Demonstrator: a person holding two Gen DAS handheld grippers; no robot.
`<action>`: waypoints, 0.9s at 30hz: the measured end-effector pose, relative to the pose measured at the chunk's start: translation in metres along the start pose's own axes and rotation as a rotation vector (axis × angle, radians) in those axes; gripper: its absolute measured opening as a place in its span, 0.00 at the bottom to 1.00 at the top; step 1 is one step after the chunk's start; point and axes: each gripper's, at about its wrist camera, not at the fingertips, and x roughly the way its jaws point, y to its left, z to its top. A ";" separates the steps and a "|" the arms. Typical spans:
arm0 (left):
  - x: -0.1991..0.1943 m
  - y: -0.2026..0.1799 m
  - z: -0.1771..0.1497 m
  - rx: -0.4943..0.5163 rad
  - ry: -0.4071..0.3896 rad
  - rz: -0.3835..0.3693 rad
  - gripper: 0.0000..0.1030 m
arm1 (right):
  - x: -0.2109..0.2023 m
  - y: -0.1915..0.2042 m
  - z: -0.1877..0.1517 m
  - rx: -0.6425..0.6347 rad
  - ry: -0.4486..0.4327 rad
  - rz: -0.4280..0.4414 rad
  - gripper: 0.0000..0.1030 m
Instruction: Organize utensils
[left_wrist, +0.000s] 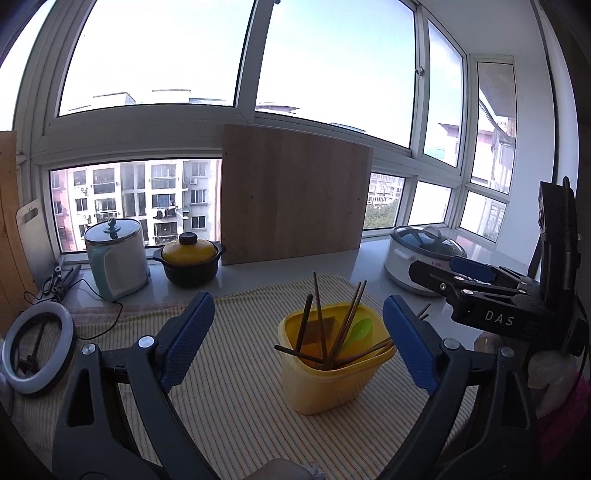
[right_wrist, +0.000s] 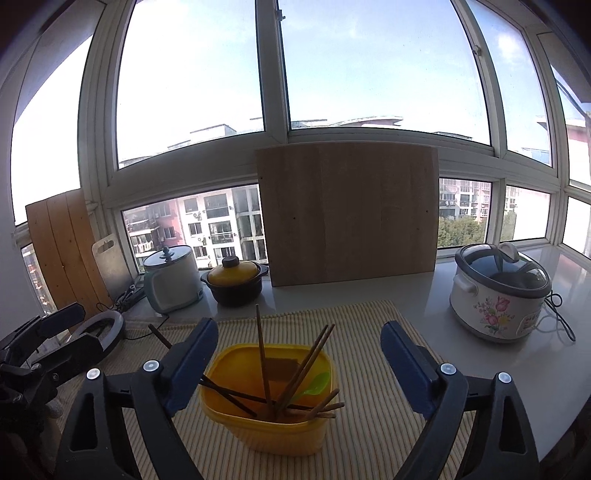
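Both tongs, left tongs (left_wrist: 299, 339) and right tongs (right_wrist: 299, 354), gape wide and empty around the yellow container (right_wrist: 266, 398) on the striped mat (right_wrist: 373, 424), where chopsticks (right_wrist: 263, 354) and green spoon (right_wrist: 314, 384) already stand, so sorting looks essentially finished.

Count of the things on the surface

One yellow container (right_wrist: 269, 424) stands between and just ahead of the right gripper's fingers (right_wrist: 192, 365); it holds one green spoon (right_wrist: 314, 384) and several brown chopsticks (right_wrist: 263, 354), too crossed to count exactly. Beyond the fingers stand three cooking vessels: one pale kettle-like pot (right_wrist: 171, 280), one yellow-lidded black pot (right_wrist: 236, 282), one flowered cooker (right_wrist: 498, 291). One striped mat (right_wrist: 369, 424), one ring light (left_wrist: 37, 354), and three boards lean at the window: one grey-brown board (right_wrist: 351, 214), one orange board (right_wrist: 61, 243), one small handled board (right_wrist: 110, 262).
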 end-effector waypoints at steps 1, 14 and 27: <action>-0.002 0.000 -0.003 0.003 -0.001 0.011 0.97 | -0.001 0.000 -0.001 0.001 -0.001 -0.008 0.97; -0.004 -0.002 -0.032 0.000 0.074 0.098 1.00 | -0.006 -0.003 -0.016 0.019 0.003 -0.070 1.00; -0.004 -0.002 -0.033 -0.002 0.072 0.121 1.00 | -0.005 -0.002 -0.016 0.019 -0.004 -0.087 1.00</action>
